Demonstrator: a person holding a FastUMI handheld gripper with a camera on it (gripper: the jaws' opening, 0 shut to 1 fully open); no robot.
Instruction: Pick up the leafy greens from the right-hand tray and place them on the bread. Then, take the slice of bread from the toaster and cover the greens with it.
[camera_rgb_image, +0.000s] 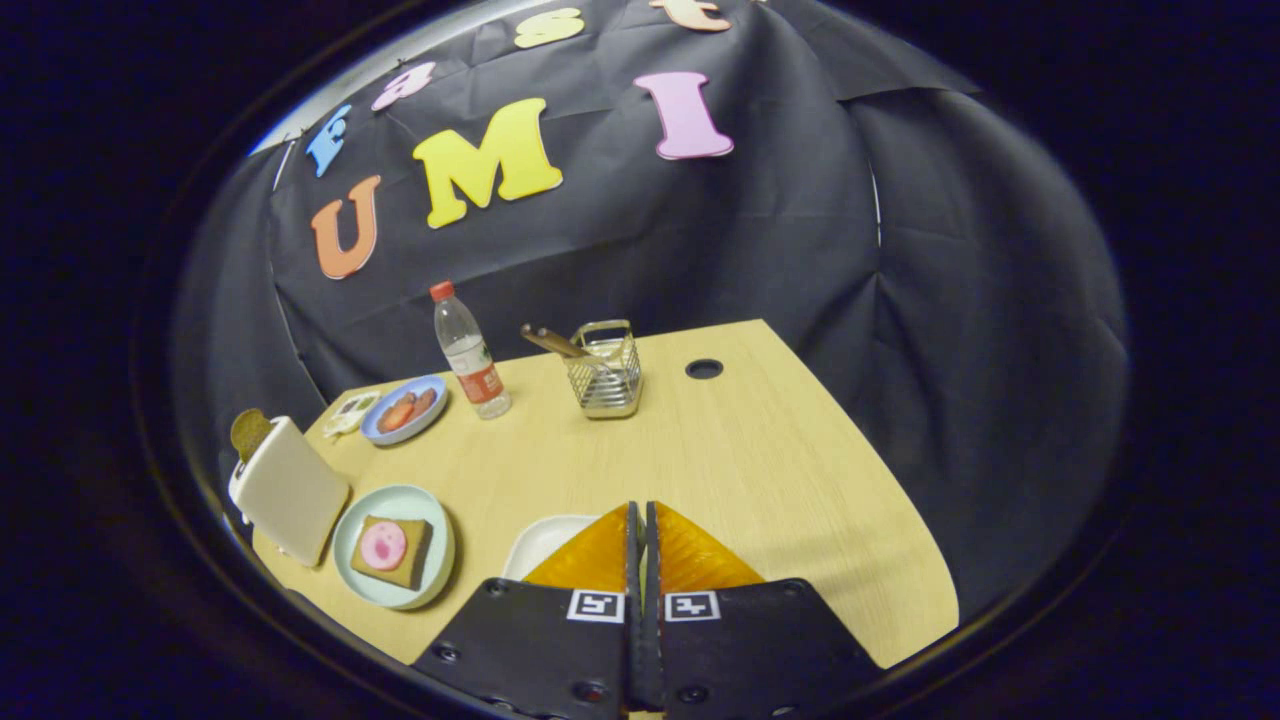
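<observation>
Your pale wooden surface (720, 450) sits in a black-draped booth. The claw (641, 515) hangs above its near edge, fingers pressed together with nothing between them, tilted down. A white tray (540, 540) lies just under the fingertips to their left; whether greens are on it you cannot tell. Further left, the bread (392, 552) on its plate (355, 580) carries only a pink slice, so nothing looks done. Beyond, the toaster (290, 490) holds its slice (248, 430).

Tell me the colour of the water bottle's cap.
Red, seen in the gripper view; the bottle stands beyond the shut gripper.
</observation>
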